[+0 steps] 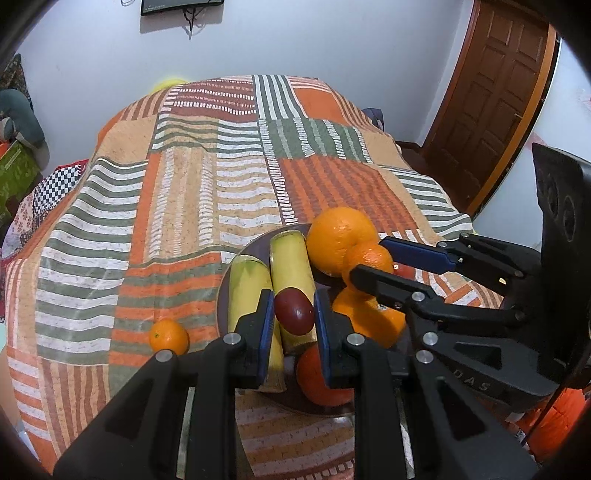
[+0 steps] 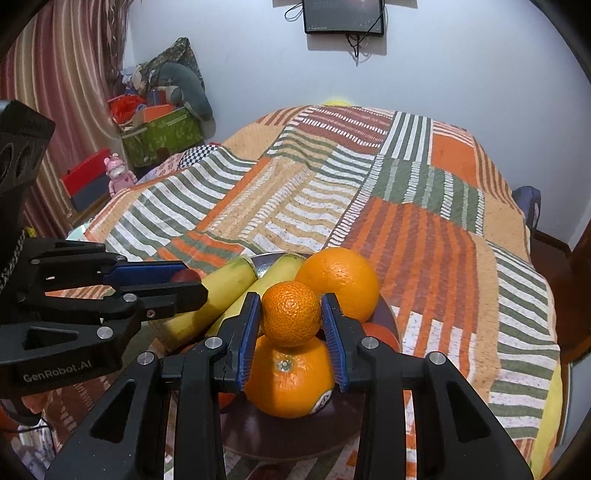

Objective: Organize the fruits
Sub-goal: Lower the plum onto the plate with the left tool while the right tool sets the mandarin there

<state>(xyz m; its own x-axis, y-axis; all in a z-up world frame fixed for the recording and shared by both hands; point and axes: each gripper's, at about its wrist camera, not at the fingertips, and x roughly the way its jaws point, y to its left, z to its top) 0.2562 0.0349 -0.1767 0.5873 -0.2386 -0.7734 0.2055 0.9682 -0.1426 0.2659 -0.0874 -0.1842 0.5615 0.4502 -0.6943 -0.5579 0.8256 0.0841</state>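
A dark round plate (image 1: 221, 295) on the patchwork bedspread holds two bananas (image 1: 291, 266), several oranges (image 1: 338, 240) and a tomato. My left gripper (image 1: 294, 314) is shut on a dark red plum (image 1: 294, 312) above the bananas. My right gripper (image 2: 290, 317) is shut on a small mandarin (image 2: 290, 314) above a large orange (image 2: 288, 376) in the plate (image 2: 280, 439). The right gripper also shows in the left wrist view (image 1: 373, 260), the left gripper in the right wrist view (image 2: 177, 277). A loose mandarin (image 1: 169, 336) lies on the bedspread left of the plate.
The bed (image 1: 221, 166) stretches far ahead, with a wall and a mounted screen (image 2: 343, 16) behind it. A wooden door (image 1: 491, 103) is at right. Boxes and toys (image 2: 159, 129) are piled by the curtain at left.
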